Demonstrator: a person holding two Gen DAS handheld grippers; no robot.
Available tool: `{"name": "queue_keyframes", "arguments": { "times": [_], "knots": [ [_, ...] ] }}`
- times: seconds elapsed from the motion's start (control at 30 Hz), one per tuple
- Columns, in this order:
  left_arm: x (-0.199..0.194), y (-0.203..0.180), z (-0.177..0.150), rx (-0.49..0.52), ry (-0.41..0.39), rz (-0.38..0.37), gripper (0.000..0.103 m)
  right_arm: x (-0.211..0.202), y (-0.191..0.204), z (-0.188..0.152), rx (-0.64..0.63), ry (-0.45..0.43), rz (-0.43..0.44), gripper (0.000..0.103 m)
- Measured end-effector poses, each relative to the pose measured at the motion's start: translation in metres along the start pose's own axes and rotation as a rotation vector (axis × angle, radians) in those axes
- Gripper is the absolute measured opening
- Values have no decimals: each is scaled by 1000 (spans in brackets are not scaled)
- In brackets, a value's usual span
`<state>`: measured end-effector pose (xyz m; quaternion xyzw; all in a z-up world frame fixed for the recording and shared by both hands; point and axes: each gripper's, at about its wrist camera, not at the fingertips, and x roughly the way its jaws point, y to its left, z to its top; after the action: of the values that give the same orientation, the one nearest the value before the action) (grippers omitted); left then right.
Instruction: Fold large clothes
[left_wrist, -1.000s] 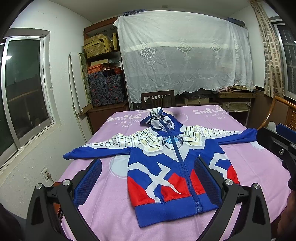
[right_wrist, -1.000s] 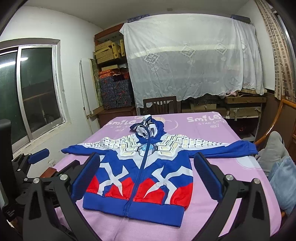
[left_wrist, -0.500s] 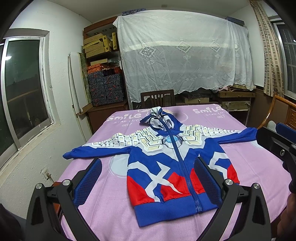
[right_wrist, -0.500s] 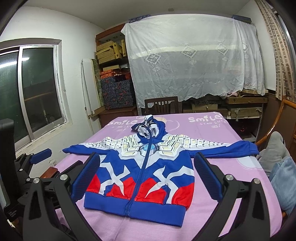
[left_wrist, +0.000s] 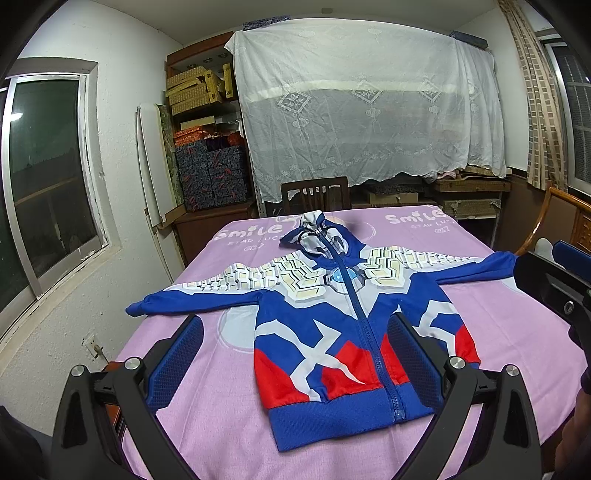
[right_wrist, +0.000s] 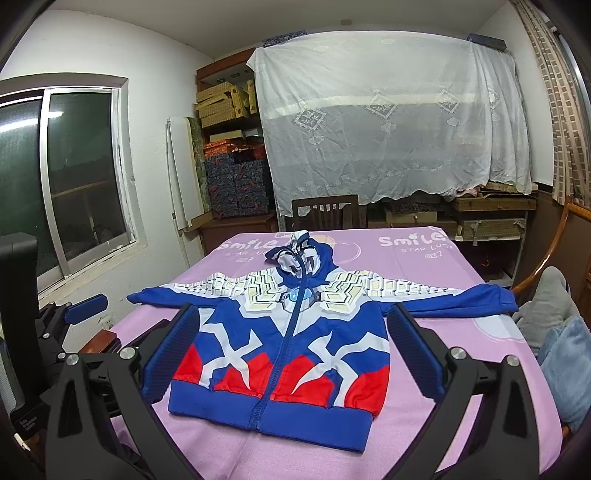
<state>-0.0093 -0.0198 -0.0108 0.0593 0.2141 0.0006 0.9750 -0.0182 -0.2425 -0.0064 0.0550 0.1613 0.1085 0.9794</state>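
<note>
At the left, a dark window is seen in the white wall. The left gripper is held above the near edge of the desk, its blue-padded fingers spread wide with nothing between them. A blue, red and white zipped hoodie is laid flat, front up, on the desk's pink cloth, sleeves stretched out to either side and hood pointed toward a wooden chair. The right gripper is likewise held wide open and empty before the hem, clear of the fabric. Farther right, a grey and blue cushion is seen beside the desk.
</note>
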Motion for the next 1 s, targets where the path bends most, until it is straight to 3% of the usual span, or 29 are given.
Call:
{"name": "queue_keyframes", "arguments": {
  "times": [1.0],
  "knots": [
    [26, 1, -8, -1, 67, 1, 100, 21, -3, -11, 17, 60, -1, 99]
  ]
}}
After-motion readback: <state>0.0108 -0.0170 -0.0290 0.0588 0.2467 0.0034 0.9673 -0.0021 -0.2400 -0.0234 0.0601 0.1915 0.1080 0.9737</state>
